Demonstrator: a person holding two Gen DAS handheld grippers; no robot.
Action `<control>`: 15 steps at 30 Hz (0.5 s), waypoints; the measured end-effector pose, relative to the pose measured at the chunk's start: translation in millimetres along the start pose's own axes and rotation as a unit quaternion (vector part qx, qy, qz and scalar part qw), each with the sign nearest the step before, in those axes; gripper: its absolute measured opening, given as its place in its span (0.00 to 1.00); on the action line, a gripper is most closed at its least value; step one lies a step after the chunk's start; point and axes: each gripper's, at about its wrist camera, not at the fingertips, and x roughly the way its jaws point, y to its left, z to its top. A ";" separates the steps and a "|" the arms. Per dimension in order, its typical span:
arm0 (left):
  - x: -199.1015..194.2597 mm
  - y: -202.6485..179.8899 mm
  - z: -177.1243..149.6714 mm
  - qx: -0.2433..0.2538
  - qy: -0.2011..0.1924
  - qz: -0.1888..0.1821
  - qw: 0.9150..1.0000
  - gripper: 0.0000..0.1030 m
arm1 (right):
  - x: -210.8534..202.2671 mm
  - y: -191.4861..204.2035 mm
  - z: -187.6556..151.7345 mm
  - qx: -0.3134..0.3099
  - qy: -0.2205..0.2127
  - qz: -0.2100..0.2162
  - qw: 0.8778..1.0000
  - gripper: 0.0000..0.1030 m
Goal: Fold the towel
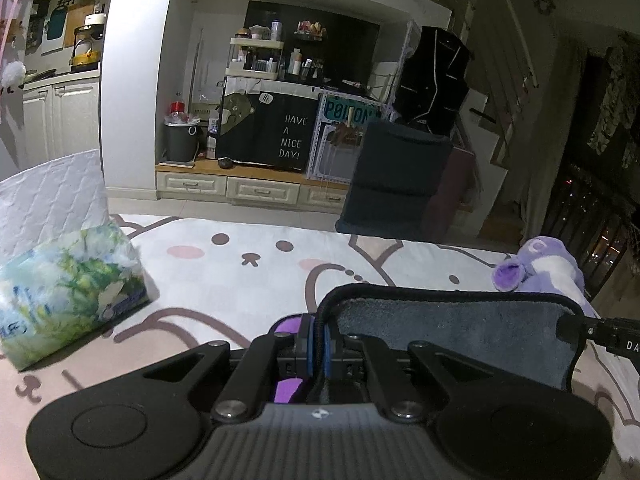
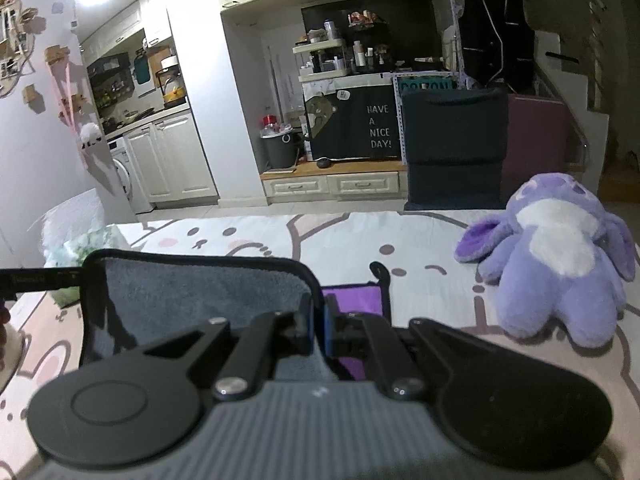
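Observation:
The grey towel with a black hem and a purple underside is lifted above the bed. My left gripper is shut on its left corner. In the right wrist view the towel spreads to the left, and my right gripper is shut on its right corner. A purple part shows just right of the blue pads. The other gripper's tip holds the far corner in the left wrist view, and likewise in the right wrist view.
The bed sheet has a pink cartoon print. A tissue pack lies at the left with a white quilted pillow behind it. A purple plush toy lies at the right. A dark chair stands beyond the bed's far edge.

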 end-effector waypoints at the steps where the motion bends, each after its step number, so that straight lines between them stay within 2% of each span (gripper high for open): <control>1: 3.6 0.5 1.1 0.000 0.001 0.000 1.000 0.05 | 4.2 -0.2 2.1 0.000 0.001 -0.001 1.000 0.06; 15: 61.8 9.4 12.4 0.015 0.024 0.003 1.000 0.05 | 56.0 0.1 13.4 -0.018 0.023 -0.013 0.999 0.06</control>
